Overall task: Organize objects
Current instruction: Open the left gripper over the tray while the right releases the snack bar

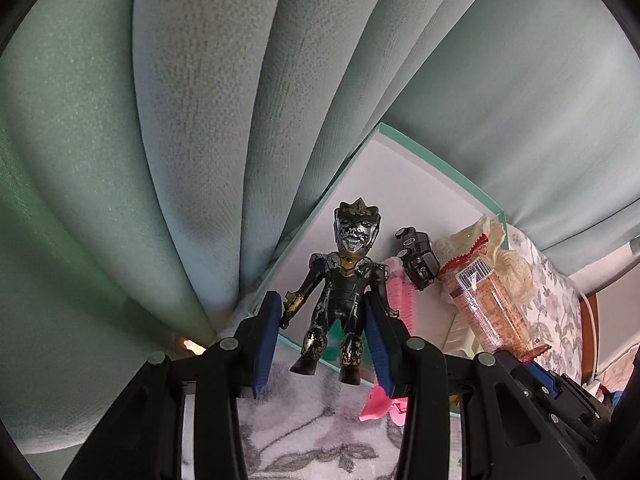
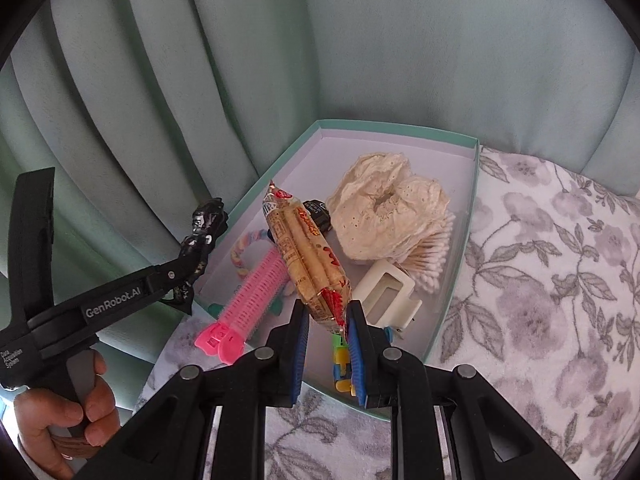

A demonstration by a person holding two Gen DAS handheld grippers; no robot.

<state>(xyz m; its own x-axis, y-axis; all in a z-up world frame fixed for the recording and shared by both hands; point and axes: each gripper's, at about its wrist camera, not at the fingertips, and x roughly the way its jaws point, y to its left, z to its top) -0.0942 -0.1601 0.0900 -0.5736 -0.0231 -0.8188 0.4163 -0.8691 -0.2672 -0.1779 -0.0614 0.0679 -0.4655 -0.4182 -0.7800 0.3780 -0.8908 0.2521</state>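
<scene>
left wrist view: left tool (image 1: 324,344) at lower centre, blue pads closed against the hips of a black and gold toy figure (image 1: 346,292), which stands upright between them, head toward frame centre. behind it, a shallow white box with a teal rim (image 1: 436,168) runs from centre to right. inside, right of the figure: a small black toy car (image 1: 418,260), a pink hair clip (image 1: 404,300), a wrapped biscuit packet (image 1: 488,304), cream lace fabric (image 1: 508,264). teal curtain (image 1: 200,120) fills the upper frame; floral bedding (image 1: 312,432) lies under the tool.

right wrist view: right tool (image 2: 329,346) at lower centre, pads pinched on the crimped end of the biscuit packet (image 2: 304,256), which slants up and left over the box (image 2: 472,184). below it lies the pink hair clip (image 2: 248,308); to the right, a white claw clip (image 2: 386,290), cotton swabs (image 2: 430,256), and the lace fabric (image 2: 388,212). a coloured toy (image 2: 342,364) sits between the pads, low. at left, a hand (image 2: 64,412) grips the left tool (image 2: 188,268) holding the figure (image 2: 202,232) above the box's left rim. floral bedding (image 2: 560,280) at right.
</scene>
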